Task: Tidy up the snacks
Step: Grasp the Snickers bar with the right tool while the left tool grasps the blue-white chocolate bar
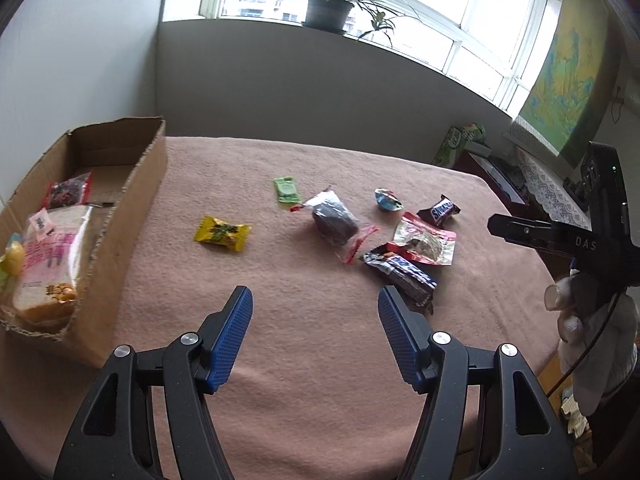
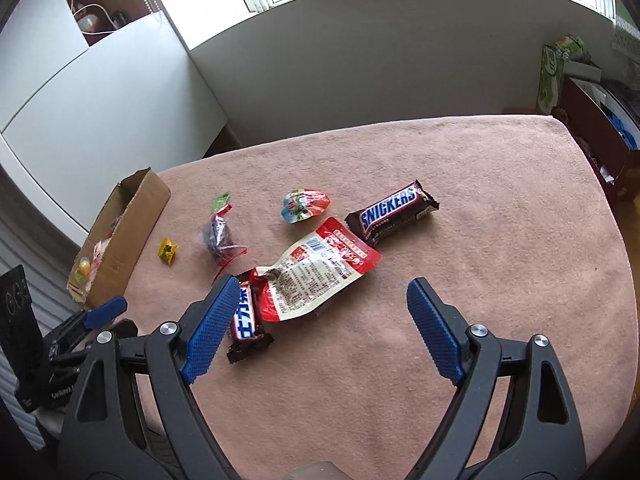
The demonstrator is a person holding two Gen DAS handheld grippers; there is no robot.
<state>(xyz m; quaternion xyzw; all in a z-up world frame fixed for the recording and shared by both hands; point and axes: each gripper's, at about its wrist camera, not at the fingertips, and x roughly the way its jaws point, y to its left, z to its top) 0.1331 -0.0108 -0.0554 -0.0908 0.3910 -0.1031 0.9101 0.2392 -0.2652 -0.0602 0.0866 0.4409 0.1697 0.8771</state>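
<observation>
Snacks lie on a pink tablecloth (image 1: 300,352): a yellow candy (image 1: 222,233), a green packet (image 1: 287,189), a dark cake in clear wrap (image 1: 334,222), a jelly cup (image 1: 387,200), a Snickers bar (image 2: 392,211), a red-and-white pouch (image 2: 316,268) and a second chocolate bar (image 2: 248,322). A cardboard box (image 1: 132,216) at the left holds a bread pack (image 1: 48,264) and small packets. My left gripper (image 1: 316,300) is open and empty above the cloth. My right gripper (image 2: 320,292) is open and empty, just short of the pouch, its left finger beside the second bar.
A wall and window sill with a potted plant (image 1: 328,10) stand behind the table. A dark cabinet (image 2: 596,128) and a green carton (image 2: 554,76) stand past the table's right edge. The right gripper and gloved hand show in the left wrist view (image 1: 580,248).
</observation>
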